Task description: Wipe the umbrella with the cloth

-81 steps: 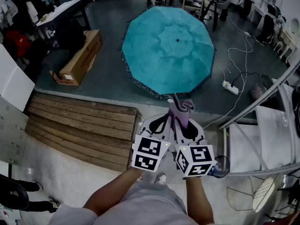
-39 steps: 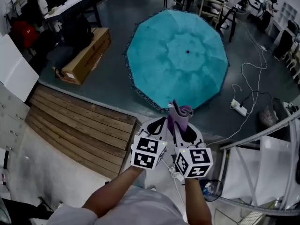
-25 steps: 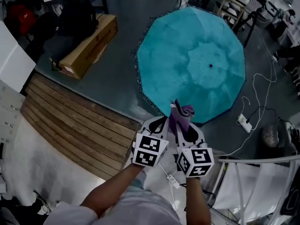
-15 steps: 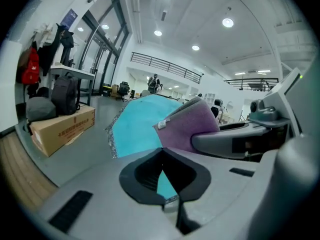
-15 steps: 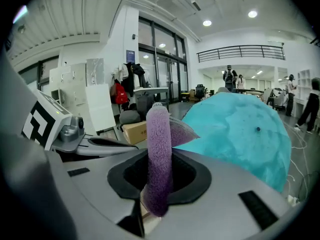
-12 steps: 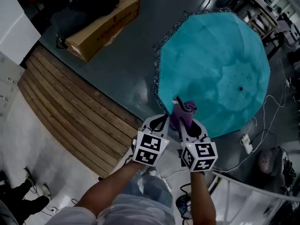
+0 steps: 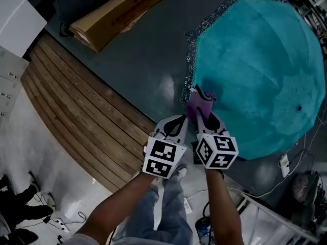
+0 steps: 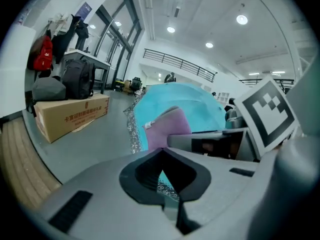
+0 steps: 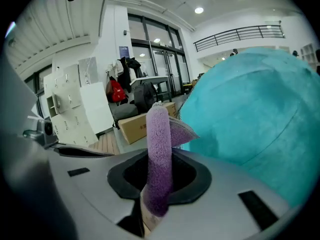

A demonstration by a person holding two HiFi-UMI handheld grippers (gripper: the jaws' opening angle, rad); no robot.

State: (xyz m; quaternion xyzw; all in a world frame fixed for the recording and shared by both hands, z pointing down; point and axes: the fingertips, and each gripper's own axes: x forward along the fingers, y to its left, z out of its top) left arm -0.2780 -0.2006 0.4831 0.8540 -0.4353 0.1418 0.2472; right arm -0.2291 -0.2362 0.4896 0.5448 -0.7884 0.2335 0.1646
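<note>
umbrella (image 7: 255,70): teal, open, canopy up on the grey floor, ahead on my right.
wooden deck (image 7: 76,111): on my left.
cardboard box (image 7: 120,14): on the floor beyond the deck.
my right tongs (image 7: 203,117): jaws clamped tight on the cloth.
my left tongs (image 7: 176,125): jaws closed together, nothing between them, just beside the right tongs.
cloth (image 7: 198,102): purple, folded, standing up from my right tongs by the umbrella's lacy edge.
</note>
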